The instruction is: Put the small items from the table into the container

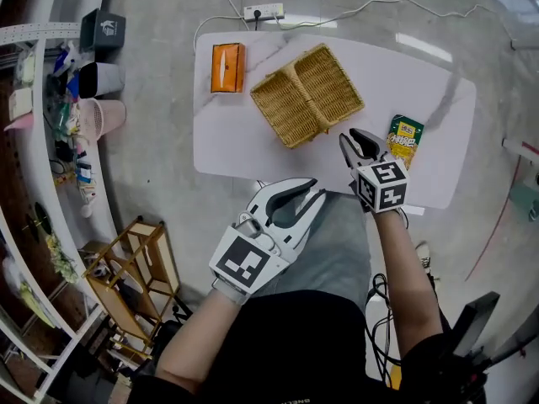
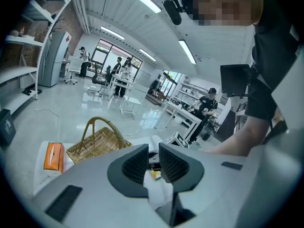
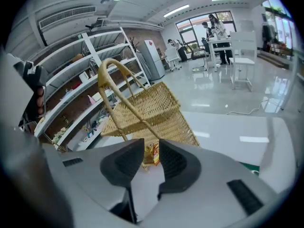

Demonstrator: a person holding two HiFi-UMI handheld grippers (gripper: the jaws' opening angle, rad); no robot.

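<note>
A white desk stands on a glossy grey floor in a bright, open workroom, with shelving down the left edge of the frame. Near the desk's lower right edge, the right hand-held gripper appears clamped on a small yellow-and-red packet, which shows between its jaw tips in the right gripper view, just short of the wicker basket. This reads as the carrying step: one item is gripped and not yet in the container. The next move calls for bringing the packet over the basket's near rim, clear of the arched handle, and only then parting the jaws. The left hand-held gripper, at lower centre by the desk's front edge, has its jaws slightly apart with nothing between them. Further out, a green-and-yellow snack packet lies just right of the right hand-held gripper. An orange pack lies at the desk's upper left, beside the basket. Both look left to collect. A power strip lies on the floor beyond the desk's top edge.
</note>
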